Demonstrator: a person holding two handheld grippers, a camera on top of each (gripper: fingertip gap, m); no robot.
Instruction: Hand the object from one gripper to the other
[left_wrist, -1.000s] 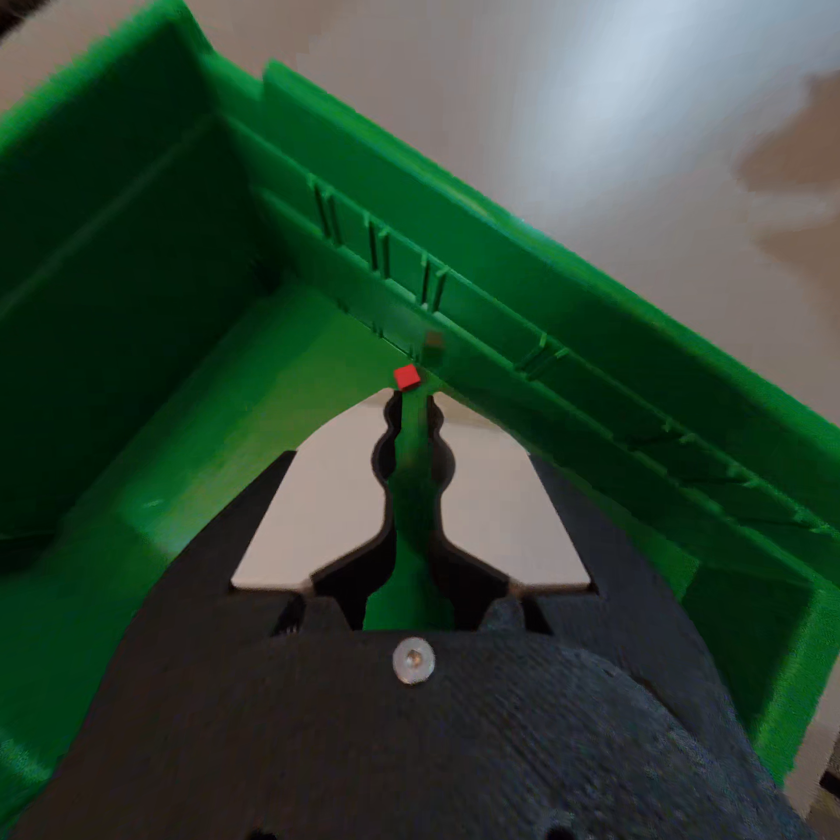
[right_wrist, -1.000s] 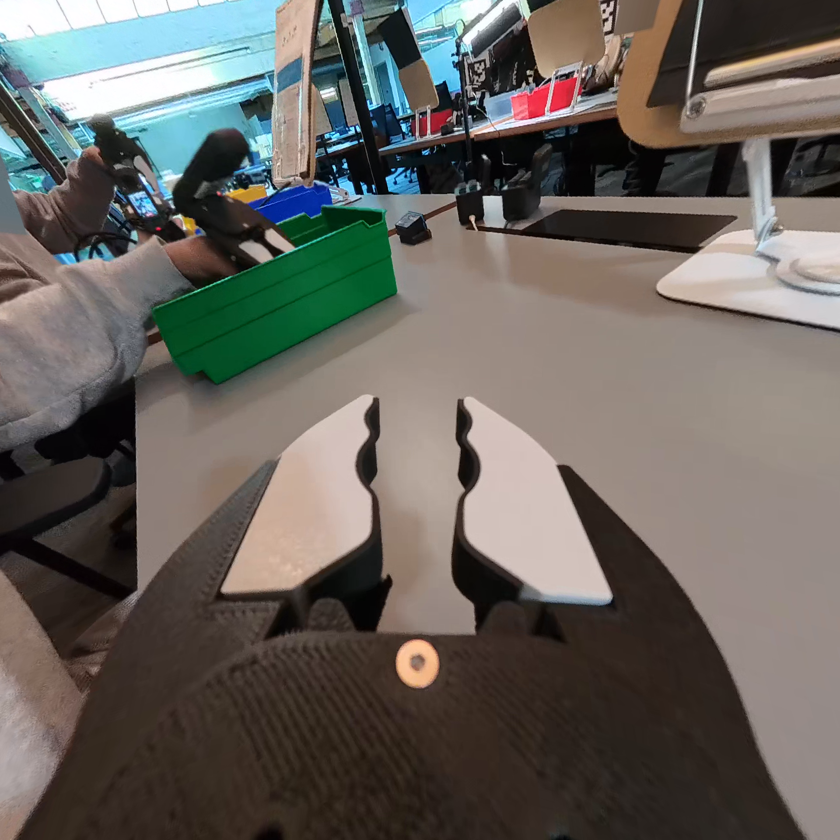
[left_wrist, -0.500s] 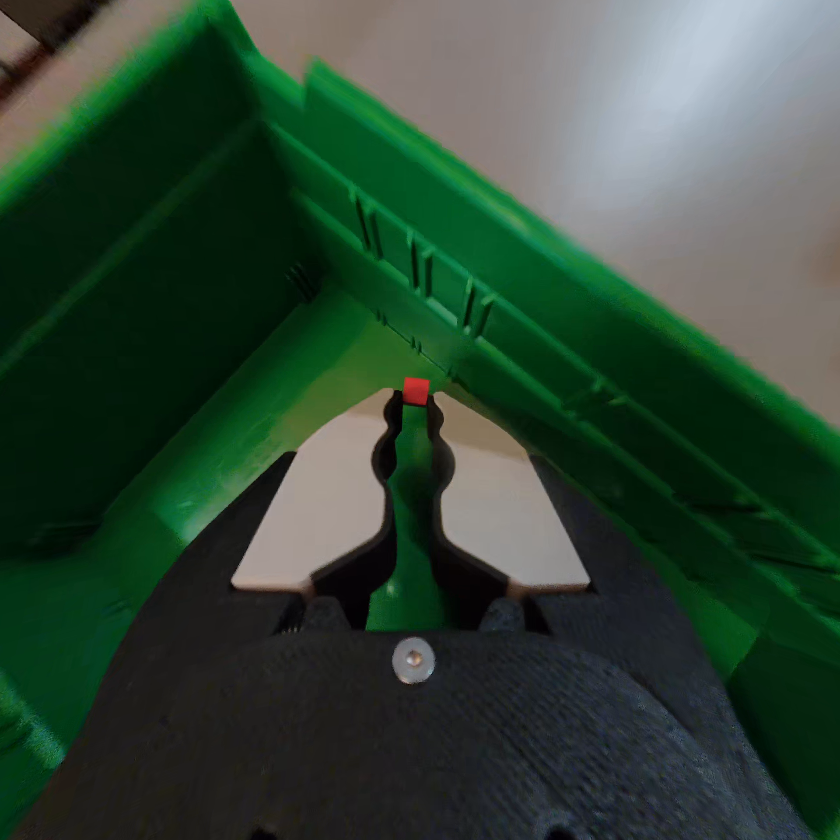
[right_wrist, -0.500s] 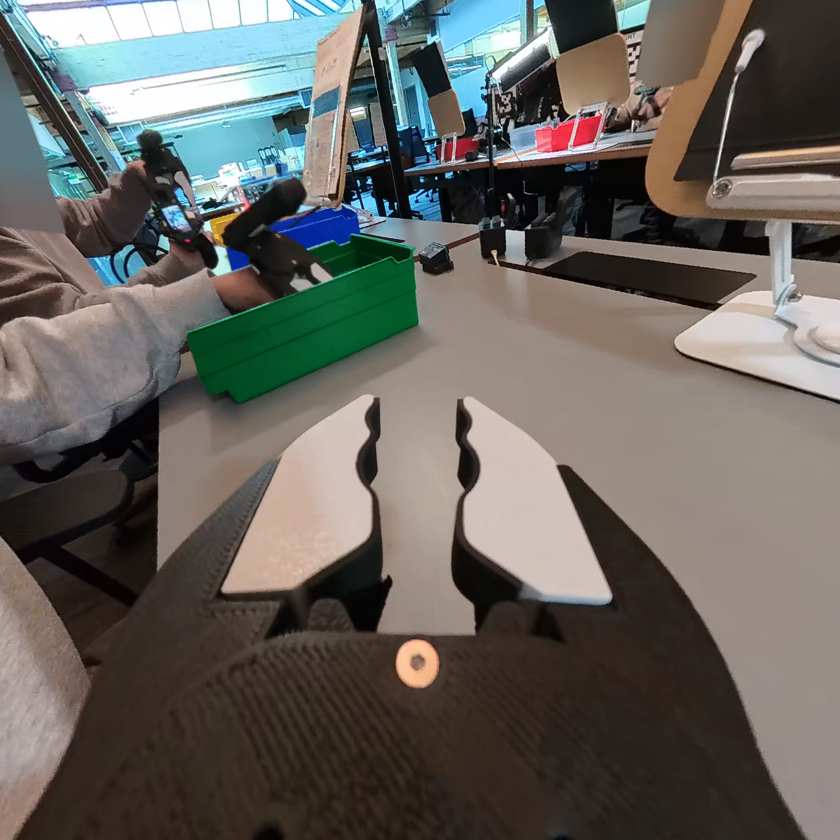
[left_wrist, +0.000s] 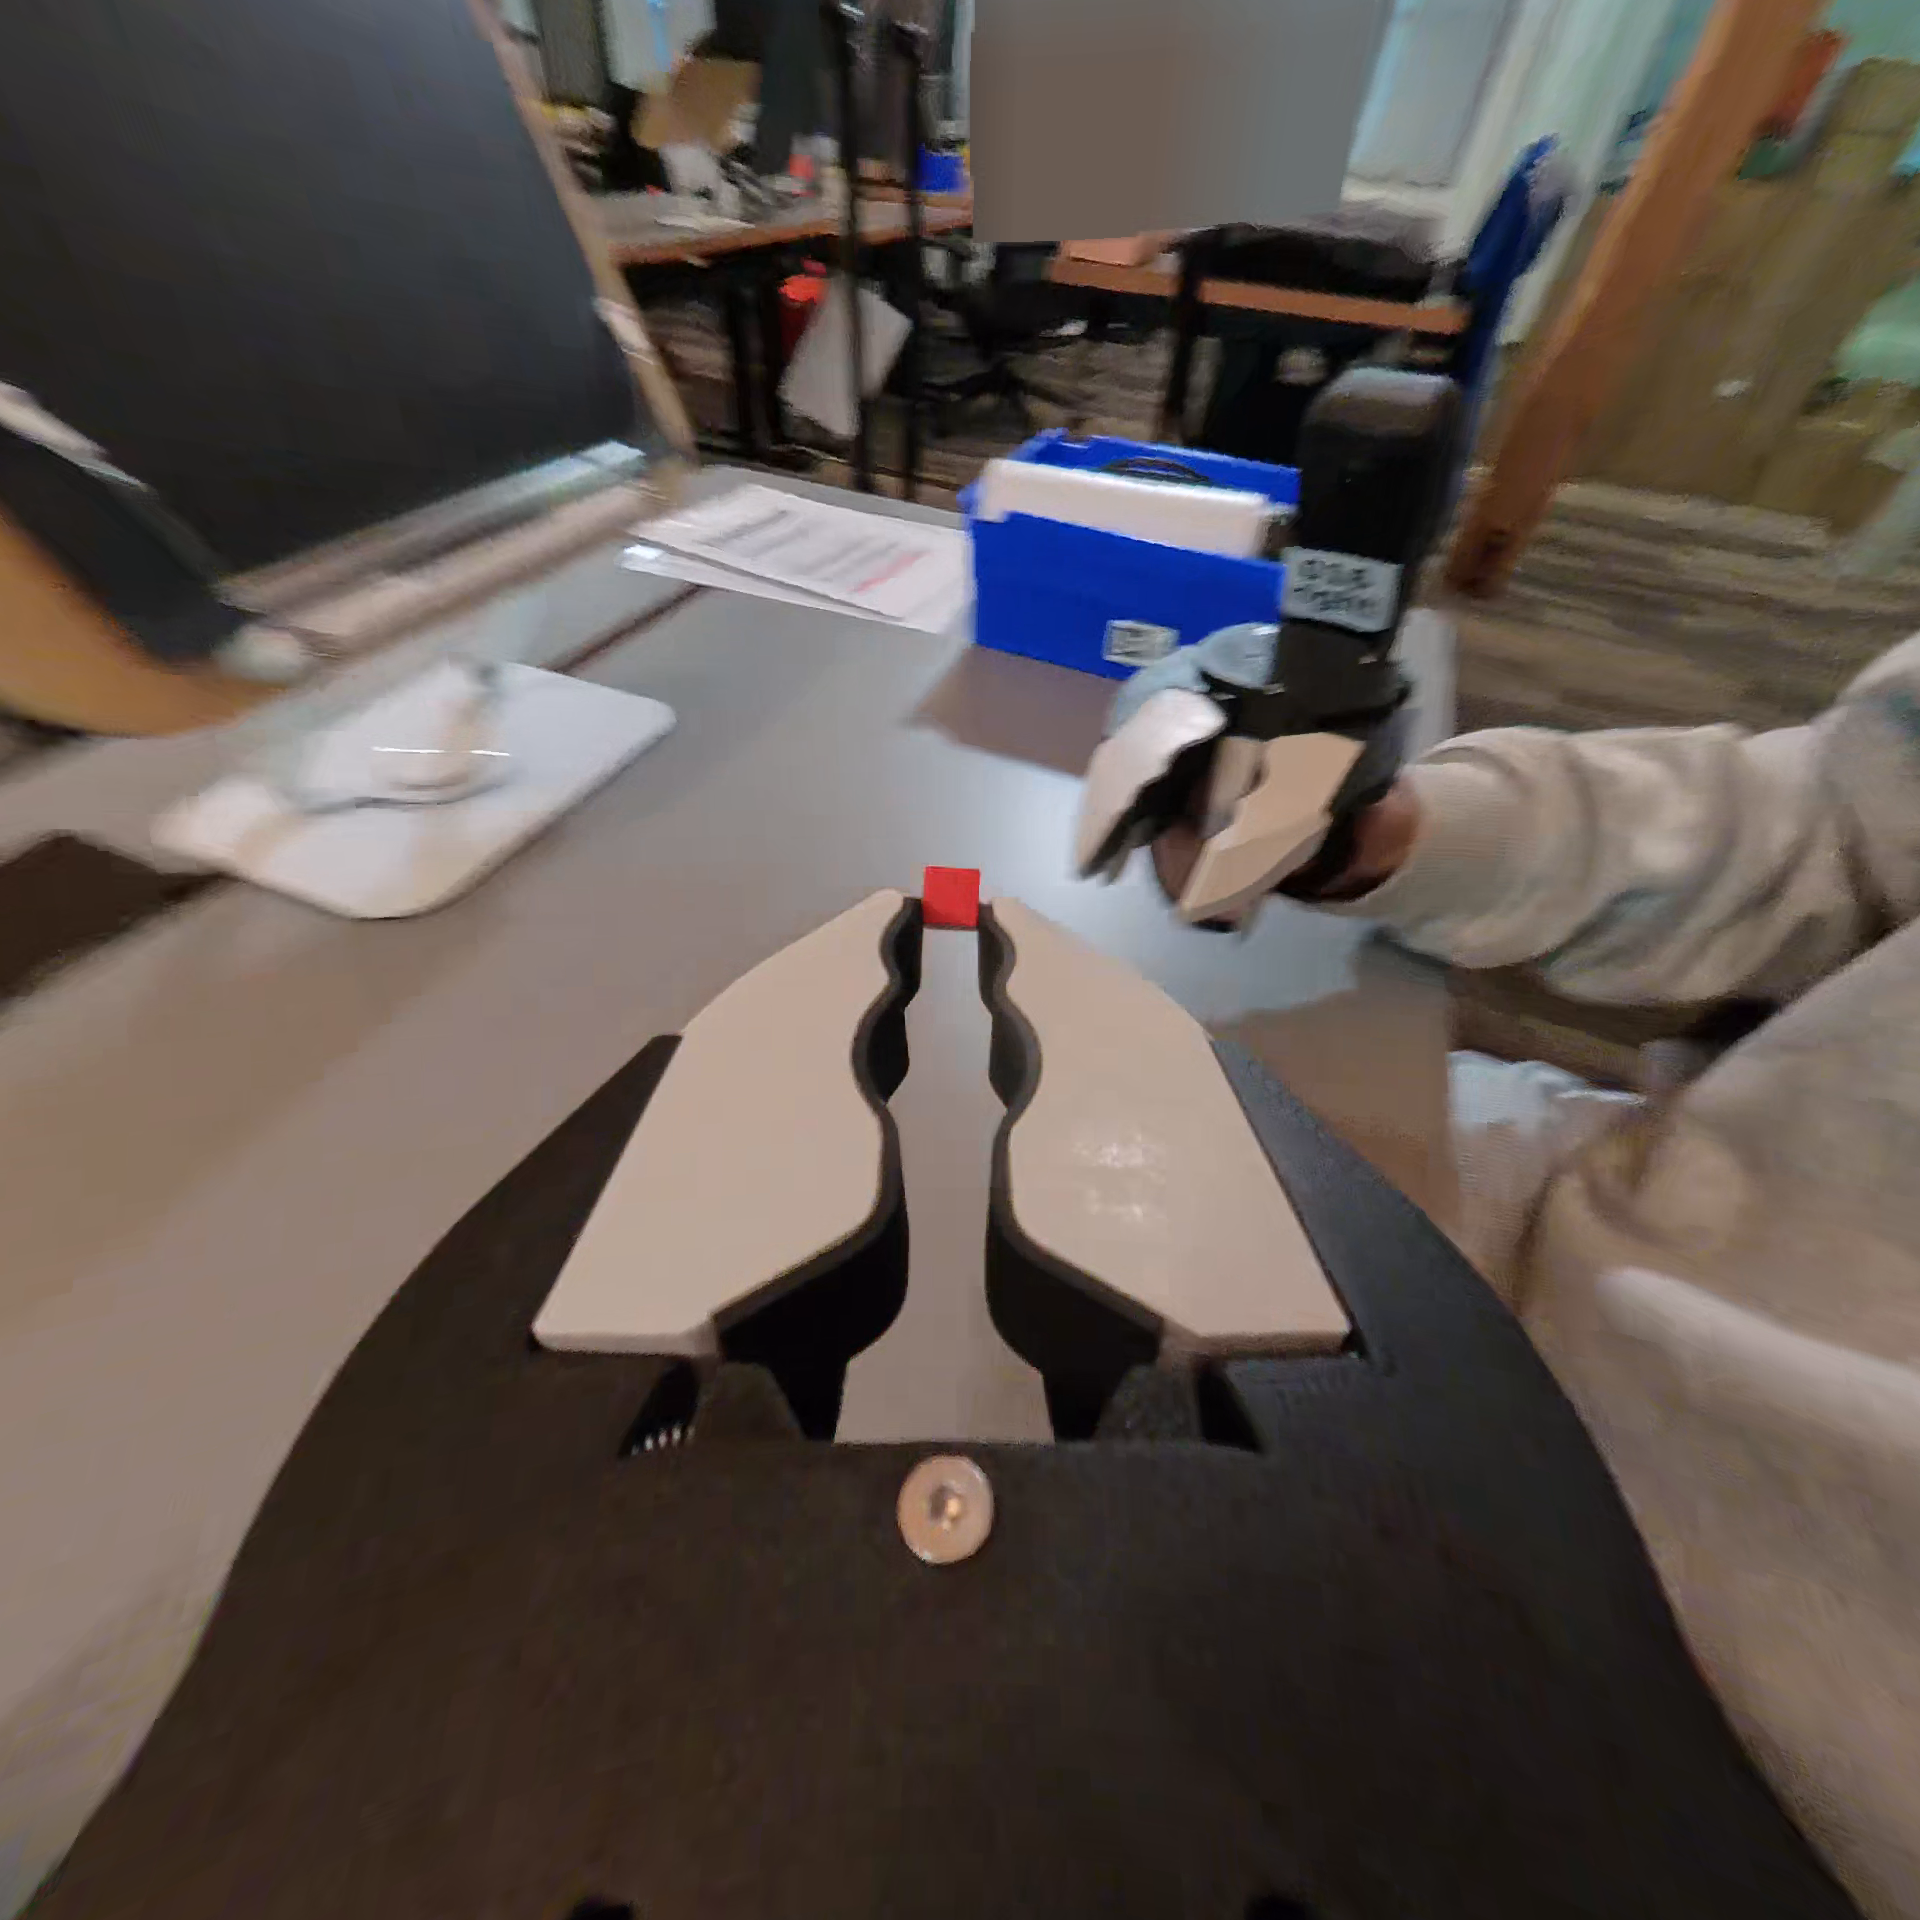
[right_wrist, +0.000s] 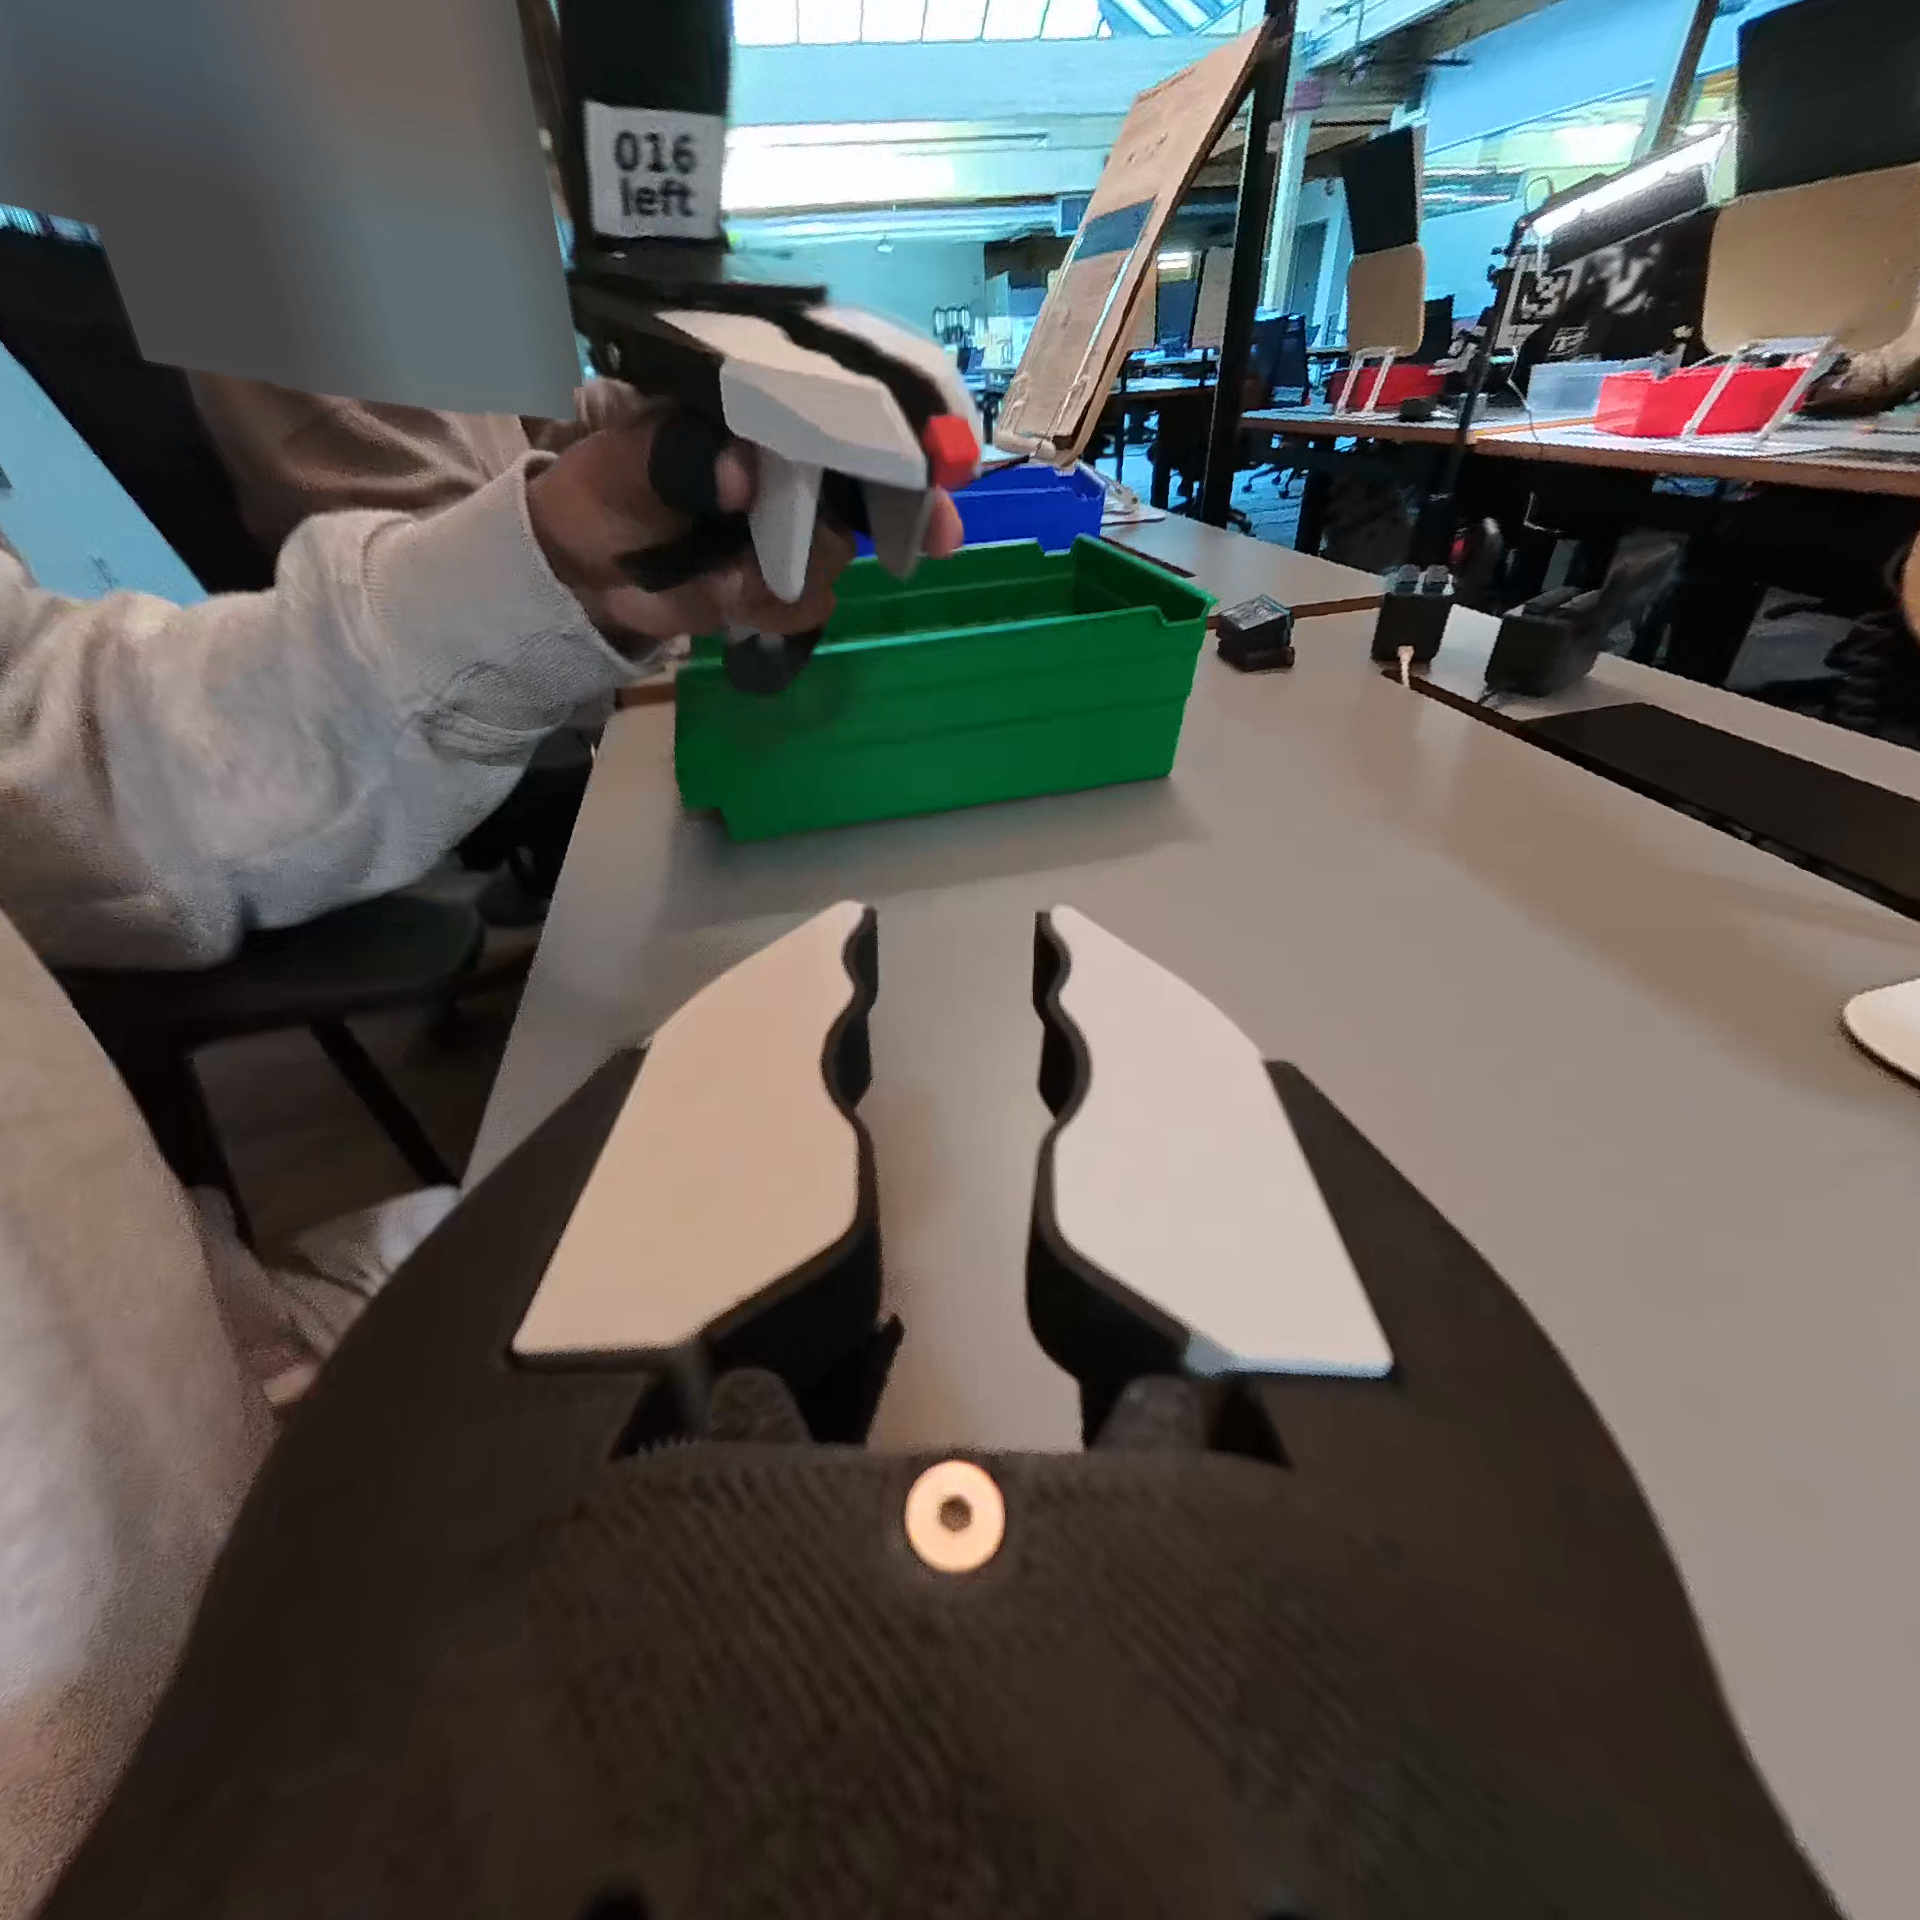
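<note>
A small red cube (left_wrist: 952, 896) sits pinched between the tips of my left gripper (left_wrist: 952, 914), which is shut on it and held up over the grey table (left_wrist: 790, 790). In the right wrist view the left gripper (right_wrist: 935, 457) shows at upper left with the red cube (right_wrist: 951, 449) at its tip, above the green bin (right_wrist: 935, 717). My right gripper (right_wrist: 951, 925) is open and empty, low over the table. It also shows in the left wrist view (left_wrist: 1153, 862), to the right of the cube, jaws apart.
A blue bin (left_wrist: 1122, 582) stands at the table's far side, papers (left_wrist: 810, 556) beside it. A white monitor base (left_wrist: 416, 790) lies at the left. Black chargers (right_wrist: 1413, 623) and a dark mat (right_wrist: 1714, 779) lie beyond the green bin. A person's sleeves frame both views. There is about 11 cm between the tips of the two grippers.
My left gripper closed on the red cube inside the green bin, lifted it out and swung toward the right gripper. The right gripper turned toward the left one, still open.
</note>
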